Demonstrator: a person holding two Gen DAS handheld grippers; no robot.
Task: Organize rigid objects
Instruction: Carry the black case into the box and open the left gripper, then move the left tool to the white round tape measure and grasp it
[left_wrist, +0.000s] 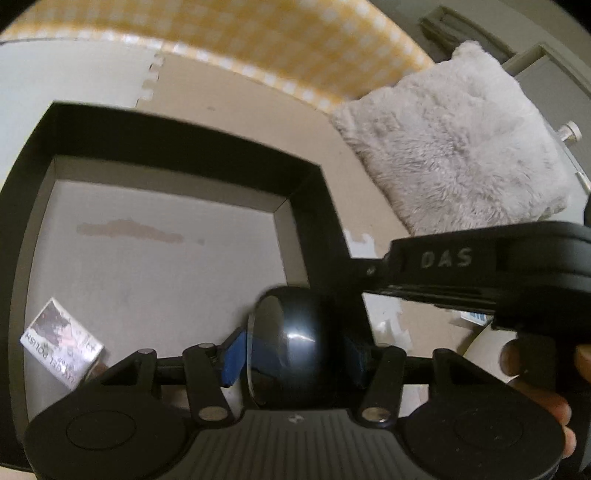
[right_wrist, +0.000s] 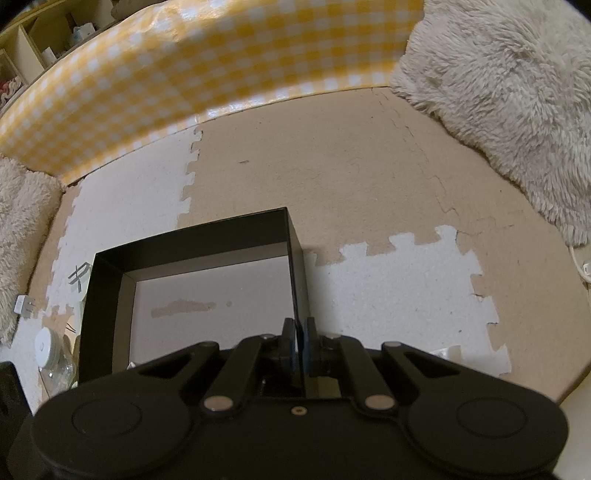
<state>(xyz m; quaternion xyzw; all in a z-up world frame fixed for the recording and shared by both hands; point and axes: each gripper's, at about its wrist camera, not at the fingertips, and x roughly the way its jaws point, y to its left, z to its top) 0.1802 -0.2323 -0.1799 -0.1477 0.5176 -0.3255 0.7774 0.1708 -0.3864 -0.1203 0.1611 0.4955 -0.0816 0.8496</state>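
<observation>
While L jaws pinch black round object (left_wrist: 295, 347), R jaws pinch box wall (right_wrist: 297, 266), polish carton (left_wrist: 61, 343) L view only.

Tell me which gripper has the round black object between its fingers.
The left gripper: the round black object sits between its blue pads. The right gripper is shut on a wall of the black box instead.

left gripper (left_wrist: 295, 354): jaws seen parted, angled down | right gripper (right_wrist: 300, 339): jaws pressed shut, tilted steeply down
</observation>
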